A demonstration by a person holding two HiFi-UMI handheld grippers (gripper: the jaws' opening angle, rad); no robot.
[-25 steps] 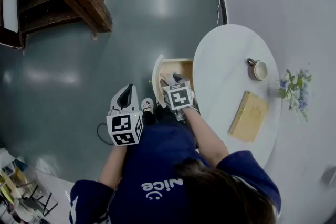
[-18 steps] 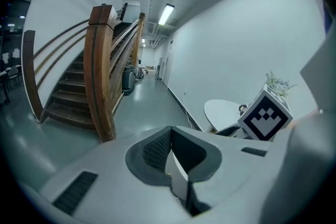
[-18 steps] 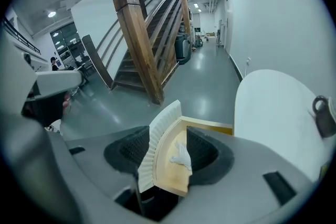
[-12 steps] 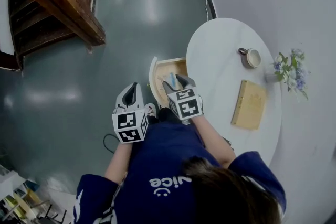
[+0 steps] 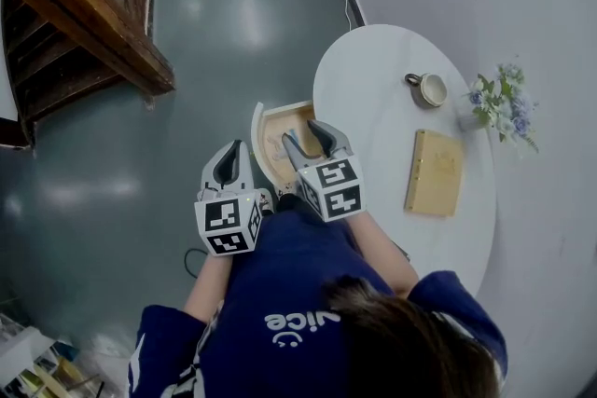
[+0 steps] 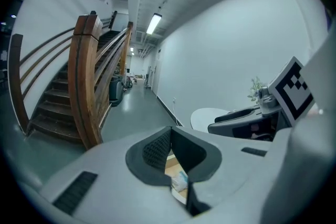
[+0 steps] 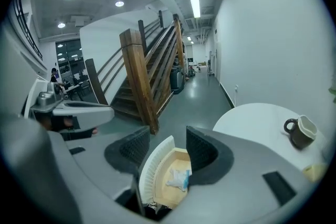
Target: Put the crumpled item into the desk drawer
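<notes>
Drawer (image 5: 258, 137) open at the edge of the round white surface (image 5: 382, 107), crumpled item (image 7: 178, 178) lying on its wooden floor.
The right hand-held gripper (image 5: 308, 141) hovers over the drawer with its jaws spread and nothing between them, which suggests the item needs no more carrying. The left hand-held gripper (image 5: 231, 156) hangs just beside the drawer front, jaws pressed together and empty, seemingly placed to push it shut. In the head view the right gripper covers much of the drawer's inside, so the item hardly shows there. Whether it is paper or cloth is unclear.
</notes>
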